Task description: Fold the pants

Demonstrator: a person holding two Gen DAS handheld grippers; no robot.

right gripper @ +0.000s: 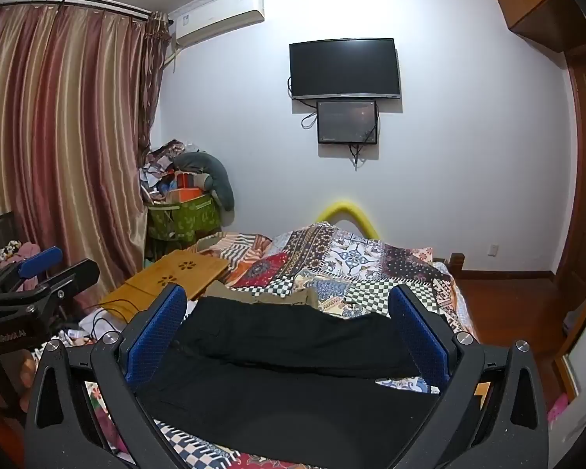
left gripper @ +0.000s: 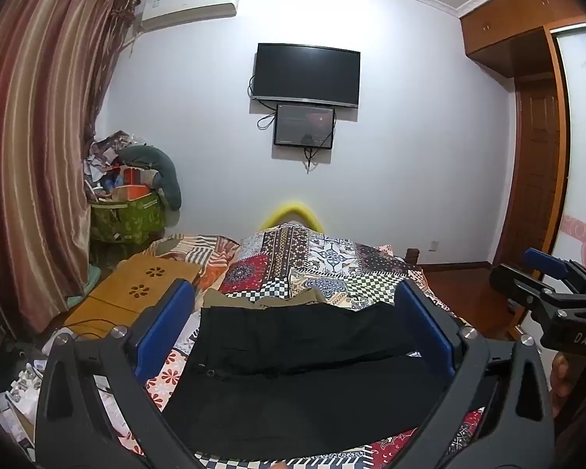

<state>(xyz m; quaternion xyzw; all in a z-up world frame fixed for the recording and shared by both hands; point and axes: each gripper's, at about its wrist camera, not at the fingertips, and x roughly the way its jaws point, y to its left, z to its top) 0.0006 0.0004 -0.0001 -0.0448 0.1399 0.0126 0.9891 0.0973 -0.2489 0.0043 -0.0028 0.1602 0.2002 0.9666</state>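
White walls, a wall-mounted television [left gripper: 306, 74] and striped curtains [left gripper: 31, 148] frame a bed covered by a patchwork quilt [left gripper: 332, 262], and across the near part of that quilt lie the black pants [left gripper: 293, 371], spread flat. They reach from the left tool's side to the right tool's. A khaki garment [left gripper: 289, 299] shows just beyond their far edge.

The pants look like a light, limp woven cloth, soft enough to sag and drag when lifted, and likely to slip over the quilt rather than stay put. I would judge the firmest holds to be the thicker waistband end, where a button [left gripper: 207, 372] shows at the left, and the hem end opposite. A pinch through both layers at an edge should hold better than one in the slack middle.

Left tool [left gripper: 293, 332] and right tool [right gripper: 289, 330] each stand at full spread with nothing between the blue pads [right gripper: 156, 336]. Both hover above the cloth, side by side, tipped slightly downward toward the pants.
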